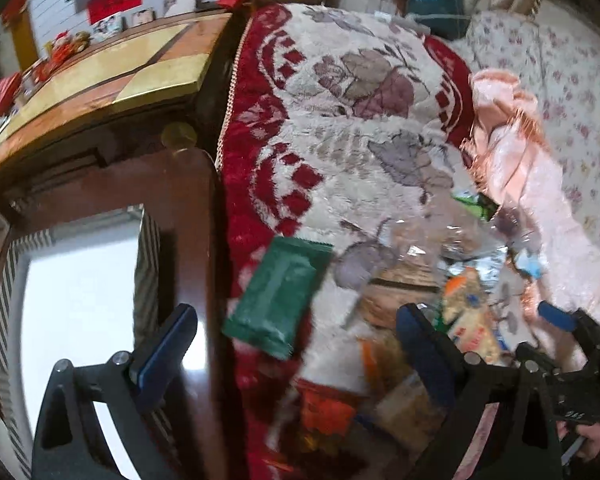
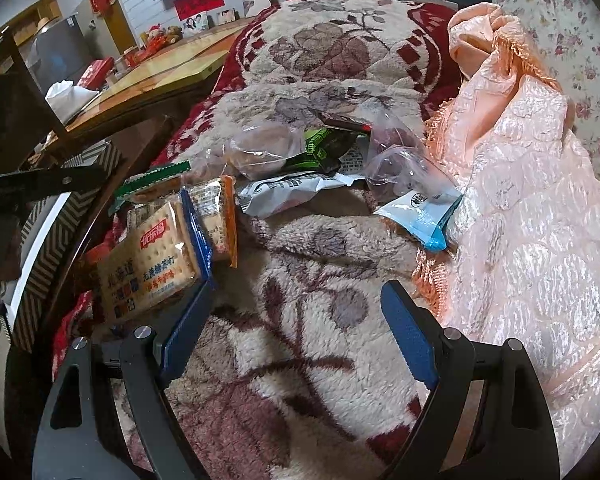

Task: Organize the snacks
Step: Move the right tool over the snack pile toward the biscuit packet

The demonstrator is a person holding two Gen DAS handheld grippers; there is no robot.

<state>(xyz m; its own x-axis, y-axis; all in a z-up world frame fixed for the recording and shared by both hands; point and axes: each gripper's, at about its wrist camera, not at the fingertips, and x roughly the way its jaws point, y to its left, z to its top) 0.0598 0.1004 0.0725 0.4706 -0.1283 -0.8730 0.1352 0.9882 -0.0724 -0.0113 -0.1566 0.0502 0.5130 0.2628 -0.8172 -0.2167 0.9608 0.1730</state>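
Lower left of right wrist view: cracker pack [image 2: 148,260] on blanket [image 2: 300,360], light, crinkly, brittle inside, best pinched at sealed edge; right gripper [image 2: 296,312] and left gripper [image 1: 296,320] both spread wide, empty.

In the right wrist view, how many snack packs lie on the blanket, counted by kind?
Cracker packs: 2
Clear plastic bags: 2
Opaque packets: 5: green, black-green, dark, grey, white-blue
Total: 9, as far as the pile shows.
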